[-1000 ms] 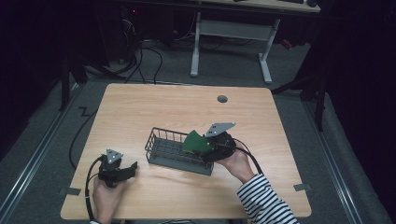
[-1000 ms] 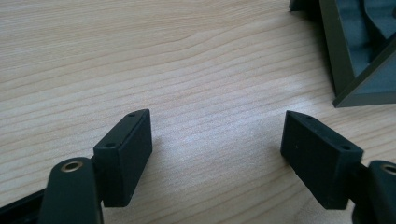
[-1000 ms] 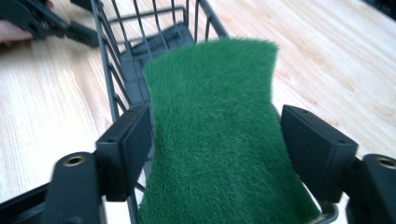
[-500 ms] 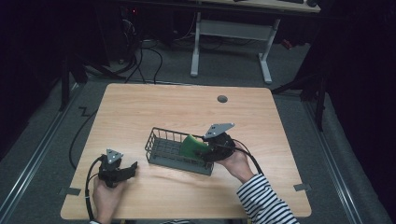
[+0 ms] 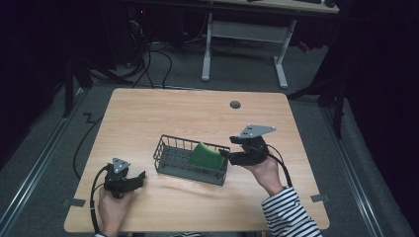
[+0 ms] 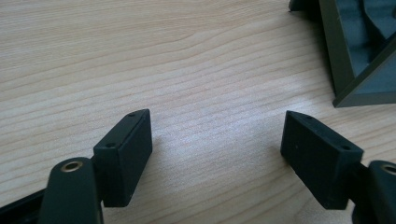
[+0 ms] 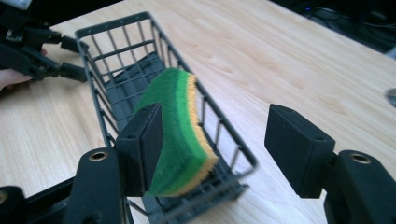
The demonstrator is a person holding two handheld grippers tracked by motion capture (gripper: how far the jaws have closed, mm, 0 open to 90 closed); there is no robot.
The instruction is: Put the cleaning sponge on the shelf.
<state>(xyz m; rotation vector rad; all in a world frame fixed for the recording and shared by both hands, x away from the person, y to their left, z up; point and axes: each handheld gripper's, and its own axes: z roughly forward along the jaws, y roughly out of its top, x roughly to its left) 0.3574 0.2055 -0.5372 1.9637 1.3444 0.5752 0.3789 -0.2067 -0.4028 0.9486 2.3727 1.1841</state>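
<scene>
A green sponge (image 5: 206, 156) with a yellow edge leans inside the right end of a dark wire basket (image 5: 173, 158) at the table's middle. In the right gripper view the sponge (image 7: 180, 130) rests on the basket's rim (image 7: 116, 23), free of the jaws. My right gripper (image 5: 226, 157) stands open just right of the basket, jaws wide apart (image 7: 214, 140). My left gripper (image 5: 142, 177) rests open near the table's front left, pointing toward the basket. Between its jaws (image 6: 217, 149) lies bare wood, and a basket corner (image 6: 355, 51) shows at the upper right.
The wooden table (image 5: 197, 113) has a round cable hole (image 5: 235, 104) at the back. Cables trail off the left edge onto the floor. A desk frame (image 5: 247, 34) stands beyond the table. A striped sleeve (image 5: 291, 215) comes in at the bottom right.
The right gripper lowered the sponge into the basket's right end and opened, letting go of it. The left gripper has stayed in place.
</scene>
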